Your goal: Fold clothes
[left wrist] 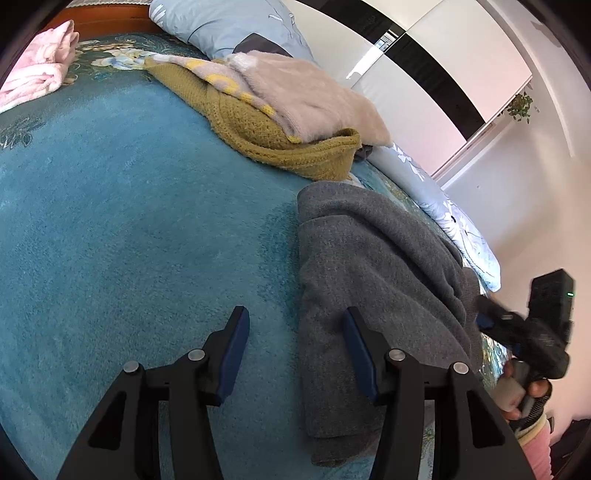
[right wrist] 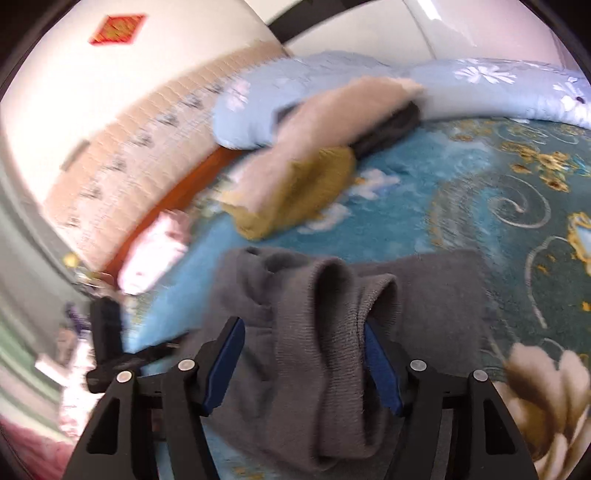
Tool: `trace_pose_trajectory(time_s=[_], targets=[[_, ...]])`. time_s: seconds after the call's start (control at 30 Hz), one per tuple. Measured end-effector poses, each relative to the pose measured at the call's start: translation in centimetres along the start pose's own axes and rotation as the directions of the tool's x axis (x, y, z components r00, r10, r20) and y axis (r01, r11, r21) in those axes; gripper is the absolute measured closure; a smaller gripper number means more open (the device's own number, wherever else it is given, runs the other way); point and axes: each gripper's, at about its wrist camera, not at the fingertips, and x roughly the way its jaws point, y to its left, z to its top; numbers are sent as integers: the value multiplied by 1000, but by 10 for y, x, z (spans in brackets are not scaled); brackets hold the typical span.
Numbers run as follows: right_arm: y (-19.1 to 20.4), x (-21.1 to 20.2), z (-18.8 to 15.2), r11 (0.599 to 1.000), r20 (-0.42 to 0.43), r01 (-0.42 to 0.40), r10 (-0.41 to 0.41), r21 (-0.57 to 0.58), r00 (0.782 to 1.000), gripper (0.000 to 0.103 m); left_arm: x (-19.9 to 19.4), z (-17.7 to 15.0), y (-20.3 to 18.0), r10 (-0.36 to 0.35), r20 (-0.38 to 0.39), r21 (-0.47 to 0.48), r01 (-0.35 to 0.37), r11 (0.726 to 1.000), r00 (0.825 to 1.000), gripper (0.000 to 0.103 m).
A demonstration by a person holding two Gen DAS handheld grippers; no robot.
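Right wrist view: the grey garment (right wrist: 332, 332) fills the lower centre of the frame, bunched into thick folds on the teal bedspread (right wrist: 461, 192). Its ribbed folds lie between the two blue pads of the right gripper (right wrist: 304, 360); the jaws stand fairly wide, and the right pad touches the cloth, but I cannot tell whether the pads press on it. The picture is blurred. In the left wrist view the same grey garment (left wrist: 376, 280) lies folded in the lower right, running up from the bottom edge to mid-frame. The left gripper (left wrist: 295, 347) hangs over its left edge with jaws about half open and nothing between the pads: the right finger sits over the cloth, the left over bare bedspread (left wrist: 129, 221). At the right edge of that frame the right gripper (left wrist: 491, 317) meets the garment's far side, with a hand (left wrist: 532, 395) behind it. Above, in the upper centre, a mustard knit (left wrist: 258, 133) lies under a pale fluffy garment (left wrist: 314, 96), with a light blue quilt (left wrist: 229, 26) beyond and a pink garment (left wrist: 40, 70) in the upper left.
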Motion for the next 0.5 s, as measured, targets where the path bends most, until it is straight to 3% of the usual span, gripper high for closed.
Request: trace_pose_trajectory(time_s=[0.03,0.13,0.2,0.27,0.5], targets=[[-4,7,0,999,-19,32,-32,8,999,38,0,0,0,0,0,1,0,1000,1000,49],[-12,12,2,999,-26,9,-8,49,1000,43,1,0,0,0,0,2,0,1000,1000,49],[-9,5,5,999,6,-15,14,48,1000,64,1,0,0,0,0,2,0,1000,1000,49],[-6,-3,7,998,35,-60,59,35,998,73,1,0,0,0,0,3,0,1000,1000,49],[-12,11,6,998,-3,-6,6,67,1000,74,0,0,0,-2,1,3,2,1000,1000,49]])
